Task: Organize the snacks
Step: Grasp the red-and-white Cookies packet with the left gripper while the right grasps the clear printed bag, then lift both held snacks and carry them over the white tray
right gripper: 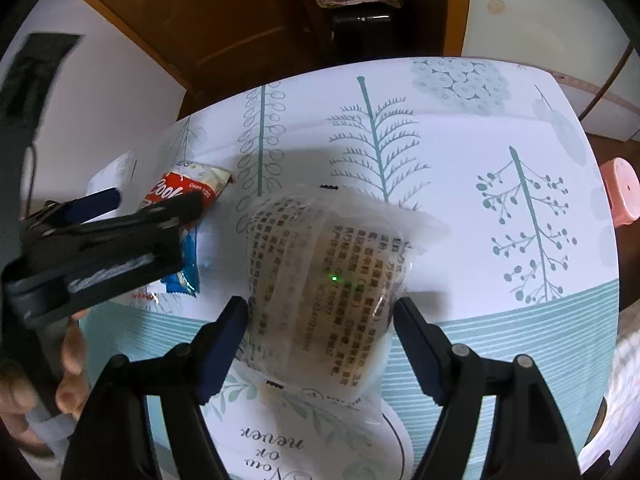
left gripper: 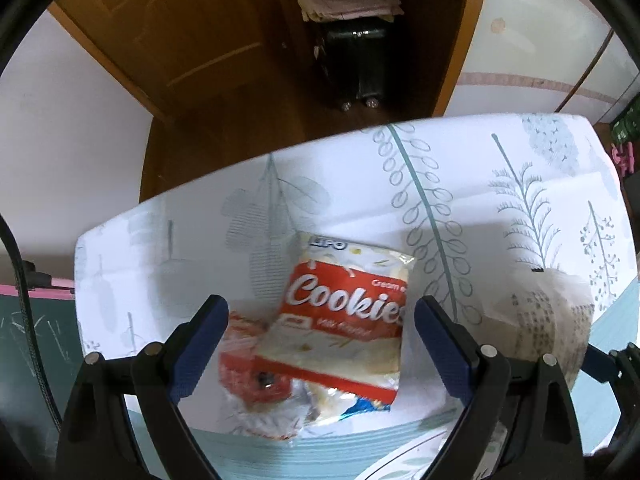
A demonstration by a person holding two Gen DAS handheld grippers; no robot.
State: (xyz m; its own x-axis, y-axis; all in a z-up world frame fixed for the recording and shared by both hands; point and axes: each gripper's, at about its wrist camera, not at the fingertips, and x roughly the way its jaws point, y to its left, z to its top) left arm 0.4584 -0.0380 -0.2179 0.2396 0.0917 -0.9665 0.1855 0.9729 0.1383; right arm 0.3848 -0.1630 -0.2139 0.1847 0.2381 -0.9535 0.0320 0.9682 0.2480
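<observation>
On the table I saw the cookie pack lying atop two other packets, left of the wrapped bun. A stool stood beyond the table's right edge.

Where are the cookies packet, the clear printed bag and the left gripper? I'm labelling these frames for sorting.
cookies packet (left gripper: 344, 308): left wrist view, on its red label.
clear printed bag (right gripper: 324, 280): right wrist view, on its printed front.
left gripper (left gripper: 322, 344): left wrist view, midway between its open blue fingertips.
</observation>
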